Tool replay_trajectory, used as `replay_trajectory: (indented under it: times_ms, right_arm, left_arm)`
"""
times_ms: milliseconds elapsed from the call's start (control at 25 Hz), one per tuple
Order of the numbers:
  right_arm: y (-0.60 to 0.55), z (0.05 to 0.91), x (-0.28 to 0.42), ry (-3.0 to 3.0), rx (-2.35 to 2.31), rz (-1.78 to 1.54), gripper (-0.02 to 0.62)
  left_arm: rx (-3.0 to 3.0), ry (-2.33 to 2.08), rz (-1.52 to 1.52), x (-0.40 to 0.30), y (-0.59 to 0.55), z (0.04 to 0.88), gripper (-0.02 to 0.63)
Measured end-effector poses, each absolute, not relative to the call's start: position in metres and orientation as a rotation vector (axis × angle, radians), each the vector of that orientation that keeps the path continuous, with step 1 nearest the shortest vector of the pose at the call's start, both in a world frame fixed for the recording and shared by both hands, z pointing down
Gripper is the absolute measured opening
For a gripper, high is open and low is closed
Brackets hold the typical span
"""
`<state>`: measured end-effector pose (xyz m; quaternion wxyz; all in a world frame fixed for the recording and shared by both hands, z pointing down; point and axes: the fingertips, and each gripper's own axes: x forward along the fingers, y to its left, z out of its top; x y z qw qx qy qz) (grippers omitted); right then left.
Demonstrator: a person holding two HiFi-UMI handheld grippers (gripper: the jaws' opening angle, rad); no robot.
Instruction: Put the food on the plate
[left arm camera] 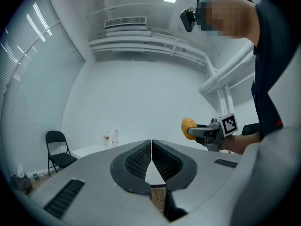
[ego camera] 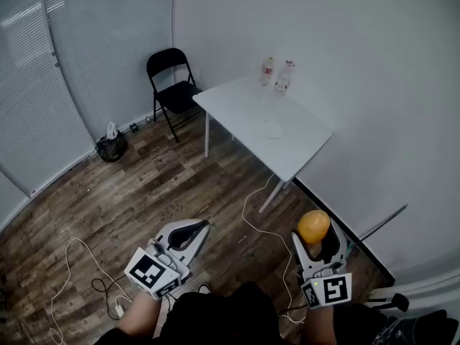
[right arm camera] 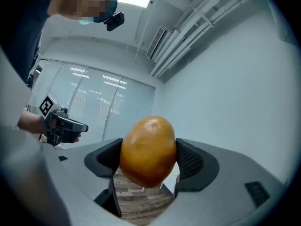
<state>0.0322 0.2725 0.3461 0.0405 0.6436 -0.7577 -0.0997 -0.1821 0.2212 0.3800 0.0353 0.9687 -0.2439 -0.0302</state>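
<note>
The right gripper is clamping an orange-yellow oval fruit between its two jaws. The black ribbed pads are pressing on its left and right sides, and most of the fruit is bulging above and forward of the jaw tips. Below the jaws, wood-plank floor is showing.

The left gripper is holding nothing: its jaws are meeting at the tips, with only a narrow wedge of gap behind them. Off to the right of these jaws and beyond them, the other gripper and its fruit are hanging in the air, well apart from the left one.

Well ahead of both pairs of jaws, a white table is standing against the wall. A pale round plate is lying on it, faint against the tabletop, and two clear bottles are standing at the far edge. A black folding chair is standing to the left of the table, farther from the jaws still. White cable is trailing across the floor between the grippers and the table.
</note>
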Motion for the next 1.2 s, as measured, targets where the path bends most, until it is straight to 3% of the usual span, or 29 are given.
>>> replay_trajectory:
  times_ms: [640, 1200]
  right_arm:
    - [0.157, 0.359, 0.034, -2.458, 1.921, -0.227, 0.365]
    - [0.009, 0.364, 0.164, -2.504, 1.874, -0.160, 0.365]
  left_arm:
    - [2.969, -0.799, -0.040, -0.181, 0.130, 0.391, 0.023]
    - [2.976, -0.890, 0.036, -0.059, -0.007, 0.379, 0.023]
